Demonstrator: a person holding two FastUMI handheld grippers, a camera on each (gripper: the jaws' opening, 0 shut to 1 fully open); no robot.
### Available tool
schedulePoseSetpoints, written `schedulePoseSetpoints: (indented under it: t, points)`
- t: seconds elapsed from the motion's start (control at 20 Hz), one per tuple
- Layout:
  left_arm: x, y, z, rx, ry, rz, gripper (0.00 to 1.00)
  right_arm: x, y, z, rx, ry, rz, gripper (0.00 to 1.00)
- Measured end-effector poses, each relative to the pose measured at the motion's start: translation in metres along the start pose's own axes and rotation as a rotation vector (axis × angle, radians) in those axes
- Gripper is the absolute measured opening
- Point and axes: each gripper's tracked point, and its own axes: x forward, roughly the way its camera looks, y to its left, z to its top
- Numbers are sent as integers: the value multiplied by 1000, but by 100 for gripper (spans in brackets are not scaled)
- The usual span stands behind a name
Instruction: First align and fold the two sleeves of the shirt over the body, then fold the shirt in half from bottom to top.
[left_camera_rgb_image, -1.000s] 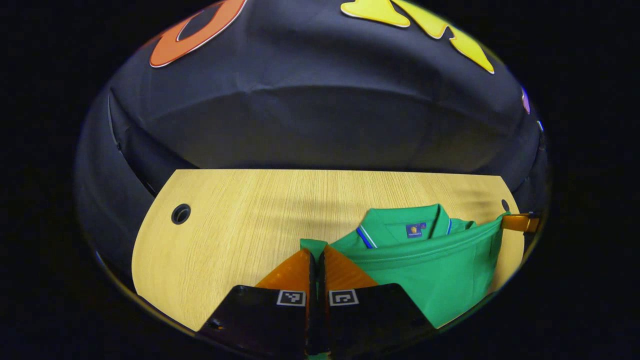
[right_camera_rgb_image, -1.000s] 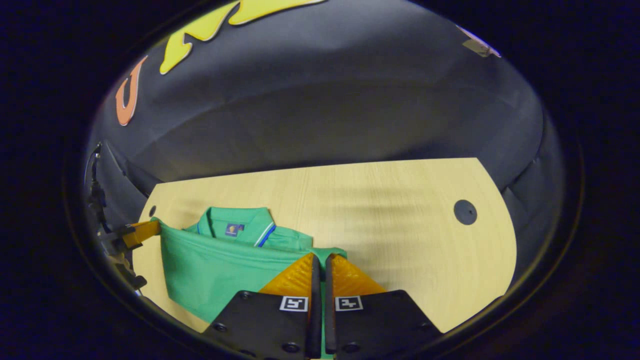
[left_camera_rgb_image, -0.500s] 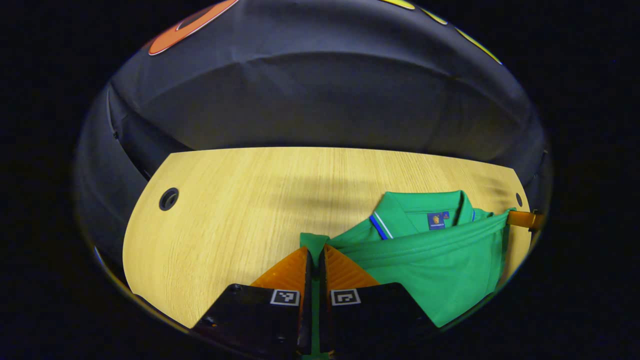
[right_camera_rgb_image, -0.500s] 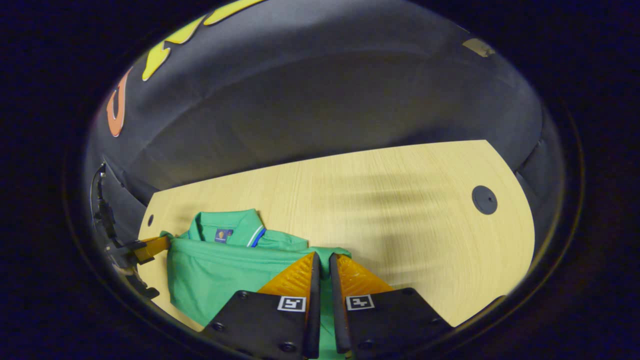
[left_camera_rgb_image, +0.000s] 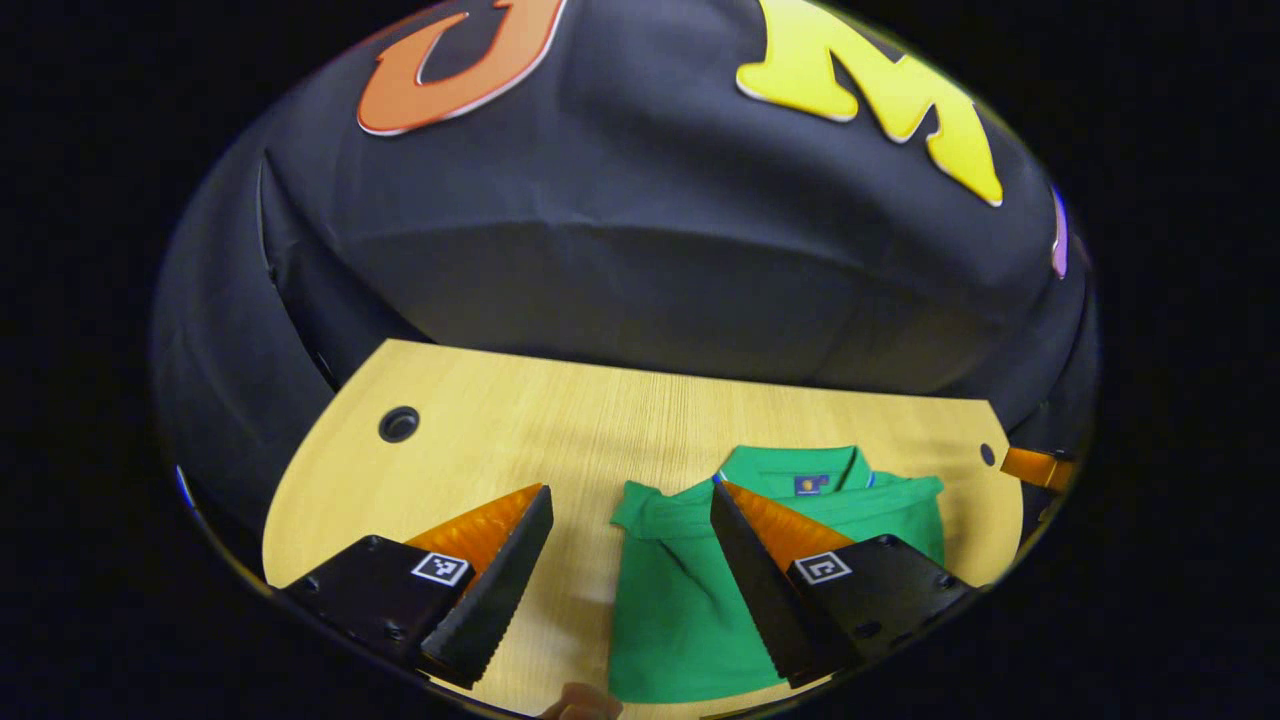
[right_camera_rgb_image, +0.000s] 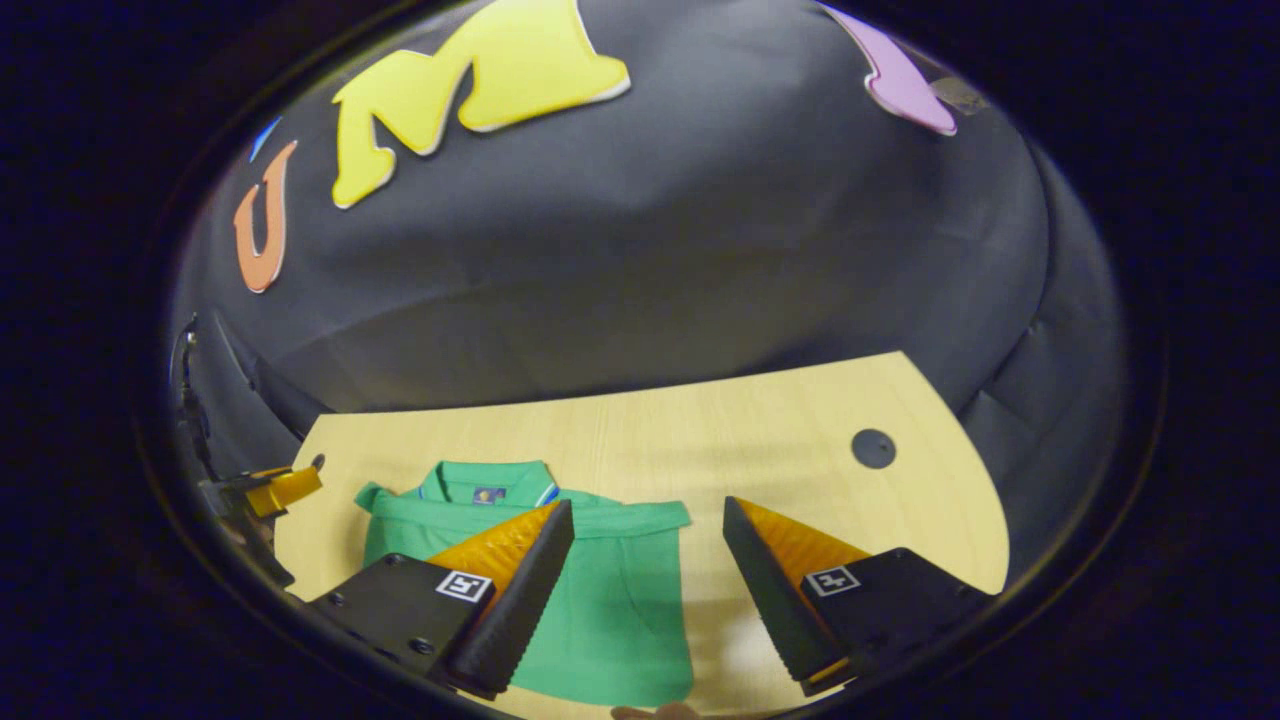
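Note:
The green polo shirt lies folded on the wooden table, its hem laid up near the collar. In the right gripper view the same shirt rests flat, collar at the far end. My left gripper hangs open above the shirt's left edge, nothing between its fingers. My right gripper is open above the shirt's right edge, also holding nothing. The right gripper shows at the far right of the left gripper view, and the left gripper at the far left of the right gripper view.
A cable hole sits in the table near its left end, another cable hole near its right end. Bare wood stretches either side of the shirt. The black cloth wall stands close behind the table. A fingertip peeks in at the bottom.
Both grippers were shut on the shirt's hem corners and have let go. They opened wide and lifted back; the hem now lies flat by the collar.

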Motion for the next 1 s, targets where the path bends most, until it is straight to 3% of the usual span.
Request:
schedulePoseSetpoints:
  t: [0.1,0.3,0.5,0.55,0.65,0.75,0.8,1.0]
  points:
    - [-44,6,23,36,-77,13,100,-45,14,15,-16,-64,9,97]
    - [-152,9,64,76,-237,-9,100,-151,32,46,-66,-230,-30,97]
    - [-251,14,81,120,-373,-14,100,-256,62,50,-147,-382,-78,100]
    - [-275,13,83,128,-405,-19,100,-282,73,46,-156,-416,-75,97]
    - [-321,14,78,130,-454,-23,100,-325,90,37,-169,-473,-95,92]
    - [-354,13,61,138,-464,-27,94,-362,112,26,-161,-521,-80,96]
    - [-365,13,50,146,-454,-25,100,-376,120,20,-154,-538,-65,93]
    - [-403,-1,30,134,-476,-66,100,-411,139,-7,-104,-542,-10,93]
